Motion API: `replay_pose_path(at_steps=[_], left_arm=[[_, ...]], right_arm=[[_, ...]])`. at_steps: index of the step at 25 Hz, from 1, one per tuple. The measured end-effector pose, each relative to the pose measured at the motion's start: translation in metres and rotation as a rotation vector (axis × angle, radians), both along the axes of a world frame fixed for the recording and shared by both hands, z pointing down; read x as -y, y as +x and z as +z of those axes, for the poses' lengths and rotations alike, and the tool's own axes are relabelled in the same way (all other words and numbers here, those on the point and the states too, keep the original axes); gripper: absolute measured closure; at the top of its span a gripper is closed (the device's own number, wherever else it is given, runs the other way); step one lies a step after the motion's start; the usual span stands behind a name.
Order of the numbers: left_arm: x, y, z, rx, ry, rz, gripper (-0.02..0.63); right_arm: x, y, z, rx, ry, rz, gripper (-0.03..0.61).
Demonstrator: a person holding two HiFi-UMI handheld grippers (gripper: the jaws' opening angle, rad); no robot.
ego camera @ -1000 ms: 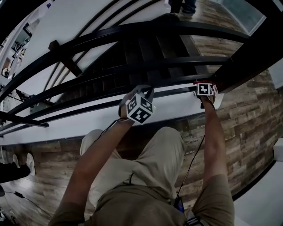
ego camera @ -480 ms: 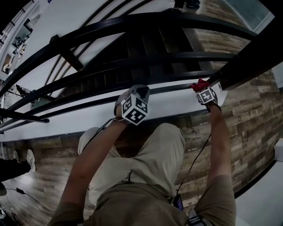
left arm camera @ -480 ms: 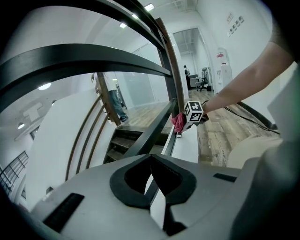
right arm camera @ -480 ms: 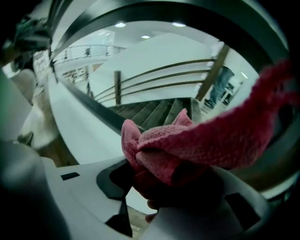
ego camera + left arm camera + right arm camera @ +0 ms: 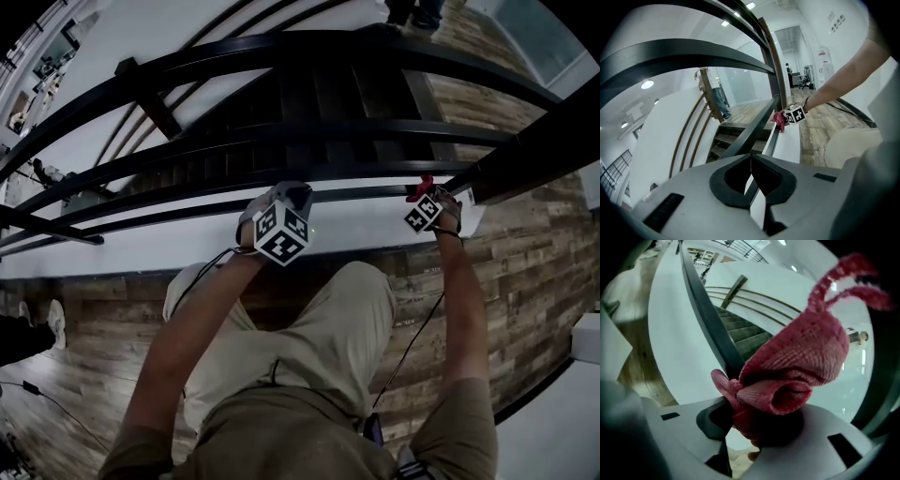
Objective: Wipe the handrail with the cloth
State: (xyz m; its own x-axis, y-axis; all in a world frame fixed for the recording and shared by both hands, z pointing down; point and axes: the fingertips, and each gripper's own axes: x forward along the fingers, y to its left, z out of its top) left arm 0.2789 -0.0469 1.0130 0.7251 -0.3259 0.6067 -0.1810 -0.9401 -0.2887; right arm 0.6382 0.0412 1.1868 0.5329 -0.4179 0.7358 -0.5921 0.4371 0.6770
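The black handrail (image 5: 281, 52) curves across the top of the head view, with thinner black rails (image 5: 187, 208) below it. My right gripper (image 5: 422, 195) is shut on a red cloth (image 5: 419, 187), which sits at the lowest rail, close to a thick dark post (image 5: 525, 159). In the right gripper view the bunched cloth (image 5: 797, 366) fills the jaws of the right gripper (image 5: 759, 427), with the rail (image 5: 708, 319) just behind. My left gripper (image 5: 298, 197) hovers over the same rail, shut and empty. In the left gripper view, beyond the left gripper (image 5: 751, 164), are the rail (image 5: 750, 133) and the cloth (image 5: 779, 119).
Dark stairs (image 5: 309, 103) drop away beyond the rails. A white ledge (image 5: 141, 253) runs under the lowest rail, with wooden floor (image 5: 525, 281) on my side. Another person's shoe (image 5: 54, 321) is at far left, and someone's feet (image 5: 412, 11) at the top.
The right gripper has rolled and dropped slightly, so the cloth now shows above its marker cube. The left gripper has drifted a little to the left along the rail.
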Motion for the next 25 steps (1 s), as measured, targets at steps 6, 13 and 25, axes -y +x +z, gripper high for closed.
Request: replay_pose_path(at_steps=[6,13,25], left_arm=[[0.015,-0.032,0.001,0.003,-0.006,-0.032,0.595],[0.022,-0.065,0.012,0.018,-0.021,-0.05,0.595],[0.044,-0.132,0.02,0.011,-0.012,-0.092,0.595]], right_arm=[[0.017,-0.037,0.003,-0.011,-0.07,-0.149,0.446],[0.045,-0.12,0.001,0.031,-0.019,-0.307,0.446],[0.085,-0.228,-0.001,0.101,0.027,-0.405,0.445]])
